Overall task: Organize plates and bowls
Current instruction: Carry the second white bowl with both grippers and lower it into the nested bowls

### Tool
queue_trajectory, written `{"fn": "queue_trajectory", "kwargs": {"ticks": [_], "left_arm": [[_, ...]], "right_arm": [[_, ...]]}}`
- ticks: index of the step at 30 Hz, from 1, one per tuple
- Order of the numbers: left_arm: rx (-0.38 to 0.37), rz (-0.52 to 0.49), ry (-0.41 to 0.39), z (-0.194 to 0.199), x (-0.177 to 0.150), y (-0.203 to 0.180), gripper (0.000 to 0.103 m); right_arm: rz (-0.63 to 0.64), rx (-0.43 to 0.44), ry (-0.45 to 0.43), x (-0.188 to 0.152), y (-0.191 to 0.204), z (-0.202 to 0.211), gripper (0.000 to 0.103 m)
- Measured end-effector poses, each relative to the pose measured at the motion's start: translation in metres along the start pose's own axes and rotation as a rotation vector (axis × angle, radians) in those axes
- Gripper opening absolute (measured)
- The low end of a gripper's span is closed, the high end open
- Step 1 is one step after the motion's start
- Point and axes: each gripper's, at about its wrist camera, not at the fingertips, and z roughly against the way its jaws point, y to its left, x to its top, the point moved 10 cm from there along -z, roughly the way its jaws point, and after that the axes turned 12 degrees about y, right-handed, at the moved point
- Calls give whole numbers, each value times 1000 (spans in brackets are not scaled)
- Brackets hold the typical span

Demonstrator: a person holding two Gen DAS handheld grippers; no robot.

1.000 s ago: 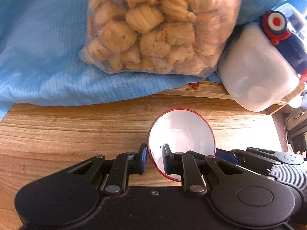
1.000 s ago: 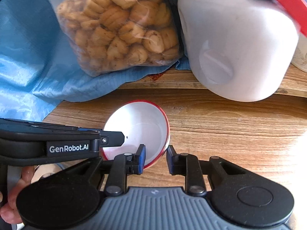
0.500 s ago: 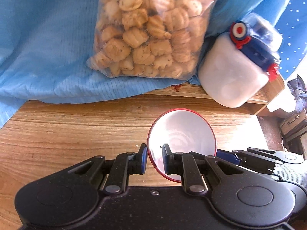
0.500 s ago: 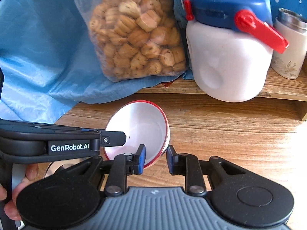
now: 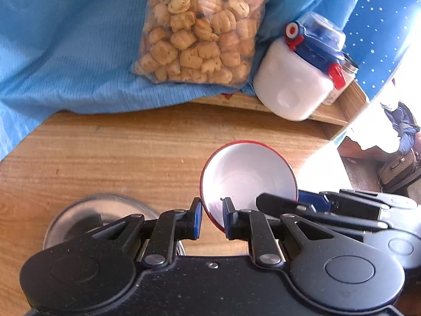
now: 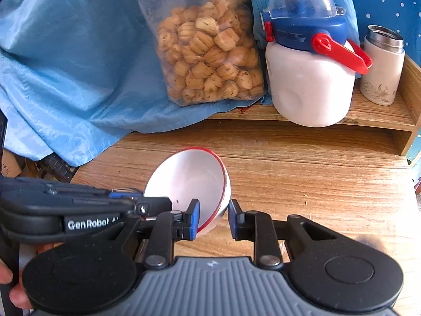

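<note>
A white bowl with a red rim (image 5: 248, 176) hangs tilted above the wooden table (image 5: 118, 152), held from both sides. My left gripper (image 5: 212, 218) is shut on its left rim, one blue pad inside and one outside. In the right wrist view the same bowl (image 6: 189, 181) has my right gripper (image 6: 213, 220) shut on its right rim, while the left gripper (image 6: 147, 205) reaches in from the left. A metal bowl (image 5: 100, 218) sits on the table below my left fingers, partly hidden by them.
At the back a bag of biscuits (image 6: 208, 52) leans on a blue cloth (image 6: 65, 60). A white jug with a blue lid and red latch (image 6: 313, 79) and a small flask (image 6: 382, 65) stand on a raised wooden shelf (image 6: 368, 115). A hand (image 6: 10, 287) shows at lower left.
Both grippers have lifted the bowl and drawn it back from the bag and jug, which now look smaller and farther. The metal bowl has come into the left wrist view.
</note>
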Motion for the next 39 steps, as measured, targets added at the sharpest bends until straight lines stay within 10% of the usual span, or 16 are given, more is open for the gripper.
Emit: {"fn": "queue_trajectory", "kwargs": {"ticks": [39], "left_arm": [[-59,-41,121,0,-70,-12,17]], "right_arm": [[14,98,183,-74,4,24,26]]}}
